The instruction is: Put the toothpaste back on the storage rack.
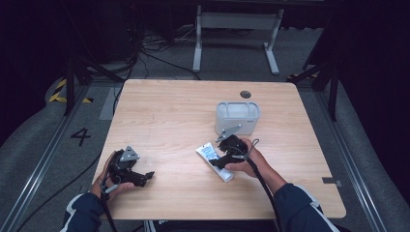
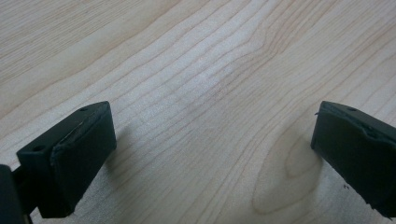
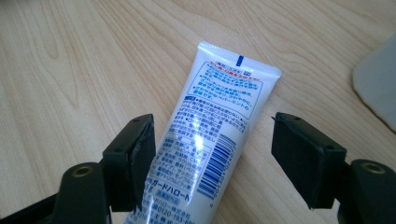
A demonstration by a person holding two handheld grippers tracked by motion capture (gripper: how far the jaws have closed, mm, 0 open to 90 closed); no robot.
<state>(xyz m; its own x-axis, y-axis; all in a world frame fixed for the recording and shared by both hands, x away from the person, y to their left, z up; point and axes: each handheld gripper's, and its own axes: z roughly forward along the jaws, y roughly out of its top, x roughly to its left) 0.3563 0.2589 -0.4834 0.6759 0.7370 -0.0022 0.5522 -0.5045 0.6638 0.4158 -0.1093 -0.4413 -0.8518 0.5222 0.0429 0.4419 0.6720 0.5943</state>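
A white tube with blue print (image 1: 211,155) (image 3: 210,130) lies flat on the wooden table (image 1: 164,116), its crimped end pointing away from me. My right gripper (image 1: 217,163) (image 3: 212,154) hangs just over the tube, open, one jaw on each side of it and neither touching. In the right gripper view the tube's lower end is hidden below the frame. At the table's near left my left gripper (image 1: 147,177) (image 2: 212,154) rests low over bare wood, open with nothing between its jaws.
A white rectangular container (image 1: 237,117) stands just behind the right gripper; its corner (image 3: 378,79) shows at the right edge of the right gripper view. A round dark grommet (image 1: 245,94) sits near the table's far edge. Table legs and cables lie on the floor beyond.
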